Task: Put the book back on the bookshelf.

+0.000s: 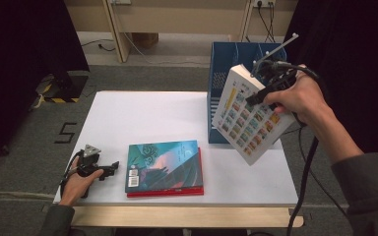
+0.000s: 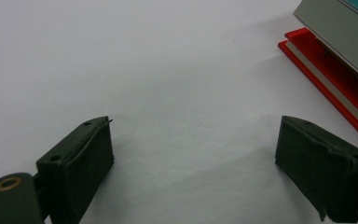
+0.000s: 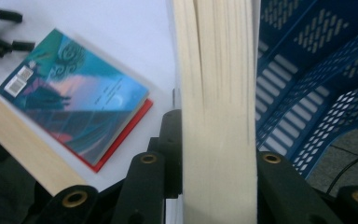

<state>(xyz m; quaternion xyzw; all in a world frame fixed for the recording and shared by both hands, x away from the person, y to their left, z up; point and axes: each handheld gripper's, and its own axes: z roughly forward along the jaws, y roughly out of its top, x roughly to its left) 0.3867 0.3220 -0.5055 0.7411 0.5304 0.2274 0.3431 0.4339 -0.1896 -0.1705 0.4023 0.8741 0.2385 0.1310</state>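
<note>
A thick white book (image 1: 248, 115) with rows of small colour pictures on its cover hangs tilted in the air at the right, in front of the blue slotted file box (image 1: 226, 54). My right gripper (image 1: 265, 94) is shut on it. In the right gripper view the cream page block (image 3: 216, 93) stands clamped between the two black jaws. A teal picture book (image 1: 165, 164) lies flat on a red book (image 1: 167, 192) near the table's front edge. My left gripper (image 1: 112, 167) rests on the table just left of that stack, open, with bare tabletop between its jaws (image 2: 193, 149).
The white table (image 1: 142, 113) has a pale wooden front edge (image 1: 187, 216). The blue file box (image 3: 317, 79) stands at the right rear corner, with empty slots. A cable (image 1: 305, 167) trails down from the right gripper. Dark curtains flank both sides.
</note>
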